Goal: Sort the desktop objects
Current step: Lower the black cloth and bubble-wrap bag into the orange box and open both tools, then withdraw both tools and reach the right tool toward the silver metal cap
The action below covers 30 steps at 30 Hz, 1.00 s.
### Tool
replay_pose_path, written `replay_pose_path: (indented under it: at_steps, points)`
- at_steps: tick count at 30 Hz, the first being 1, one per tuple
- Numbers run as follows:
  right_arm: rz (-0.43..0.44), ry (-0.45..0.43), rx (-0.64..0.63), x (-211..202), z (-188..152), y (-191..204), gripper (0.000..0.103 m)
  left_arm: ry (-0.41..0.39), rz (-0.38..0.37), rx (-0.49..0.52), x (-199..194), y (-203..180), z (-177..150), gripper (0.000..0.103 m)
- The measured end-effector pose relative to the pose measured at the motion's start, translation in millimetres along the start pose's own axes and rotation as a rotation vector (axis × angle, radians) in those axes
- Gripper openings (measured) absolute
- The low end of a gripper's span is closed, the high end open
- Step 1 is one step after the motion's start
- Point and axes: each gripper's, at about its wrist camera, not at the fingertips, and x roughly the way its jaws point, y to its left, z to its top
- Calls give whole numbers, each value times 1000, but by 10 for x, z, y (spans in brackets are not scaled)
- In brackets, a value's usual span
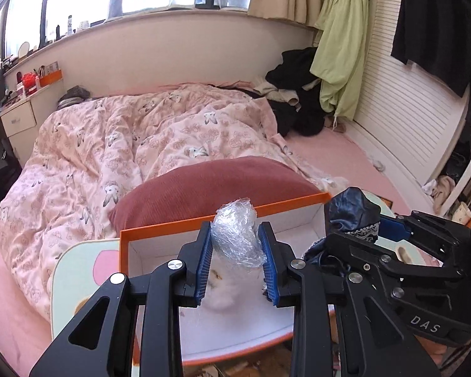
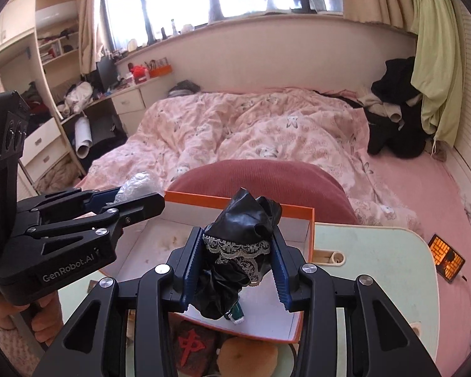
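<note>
My left gripper (image 1: pixel 237 235) is shut on a crumpled ball of clear plastic wrap (image 1: pixel 237 234) and holds it over the orange-rimmed white box (image 1: pixel 223 212). My right gripper (image 2: pixel 239 240) is shut on a black shiny pouch with lace trim (image 2: pixel 240 245), also above the box (image 2: pixel 245 202). In the left wrist view the right gripper (image 1: pixel 389 229) with the black pouch (image 1: pixel 350 210) sits at the right. In the right wrist view the left gripper (image 2: pixel 132 196) with the plastic wrap (image 2: pixel 135 185) is at the left.
The box stands on a pale green lap table (image 2: pixel 376 260) on a bed with a pink quilt (image 1: pixel 125 138) and a red pillow (image 1: pixel 216 182). A brown round object (image 2: pixel 248 356) and a dark tile with a red character (image 2: pixel 190 344) lie near the table's front. A phone-like item (image 2: pixel 446 259) lies on the bed to the right.
</note>
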Motion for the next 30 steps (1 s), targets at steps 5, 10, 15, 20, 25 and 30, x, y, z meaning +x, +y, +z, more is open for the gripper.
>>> replay_pose_path:
  at_steps: [5,10,15,20,25,30]
  points:
    - [73,36,53,234,-24,-106,69,72,-53,-98,328,185,-25,40]
    - [56,-48,69,8,-48,-117,83,50,-6,-151,258,290,-139,70]
    - [-15,-62,25,-211,-211,-51,83,15,-14,-124,1,255,-271,74]
    - [-125,-49,-60,-444,-639,123,86,13,-22,-68,-334,68,-622,81]
    - [-152,9,-108,-607,-1183,202,90,1,4,42,-674,-210,-1185,84]
    - [-149,64,-77,-621,-1580,132,90,-82,58,13,-973,-296,-1496,84]
